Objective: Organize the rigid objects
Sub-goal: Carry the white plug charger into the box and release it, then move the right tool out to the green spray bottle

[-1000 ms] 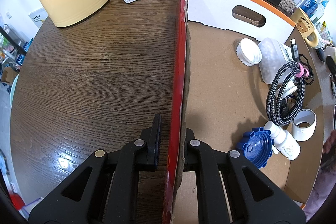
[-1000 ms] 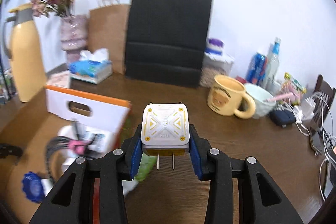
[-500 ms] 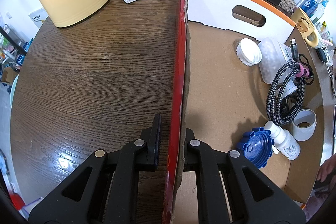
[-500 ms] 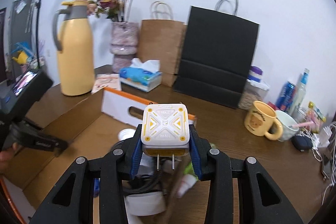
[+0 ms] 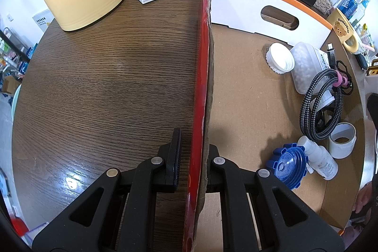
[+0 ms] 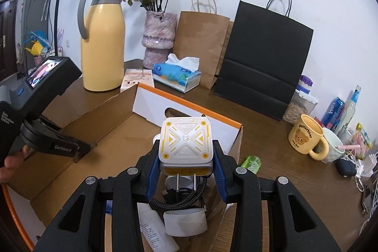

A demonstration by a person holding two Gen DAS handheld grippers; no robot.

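The right claw (image 6: 185,175) grips a white charger (image 6: 185,142) above the cardboard box (image 6: 122,134); the left claw (image 5: 192,157) pinches the box's side wall.

The right tool (image 6: 186,177) holds a white and yellow charger (image 6: 186,144) between its blue pads (image 6: 151,177), with the two metal prongs pointing back at the camera. The charger hangs over an open cardboard box (image 6: 113,134) on the brown desk (image 6: 295,181). Down in the box lie a black braided cable (image 6: 179,201), a roll of white tape (image 6: 185,221) and a small white bottle (image 6: 153,228). At the left, the left tool (image 6: 78,152) pinches the box wall, and a hand (image 6: 11,164) is behind it. A green bottle (image 6: 251,163) lies on the desk just beside the box. Farther back stand a yellow jug (image 6: 102,46), a tissue pack (image 6: 176,74), a vase of flowers (image 6: 158,36), two paper bags (image 6: 259,58) and a yellow bear mug (image 6: 306,136).
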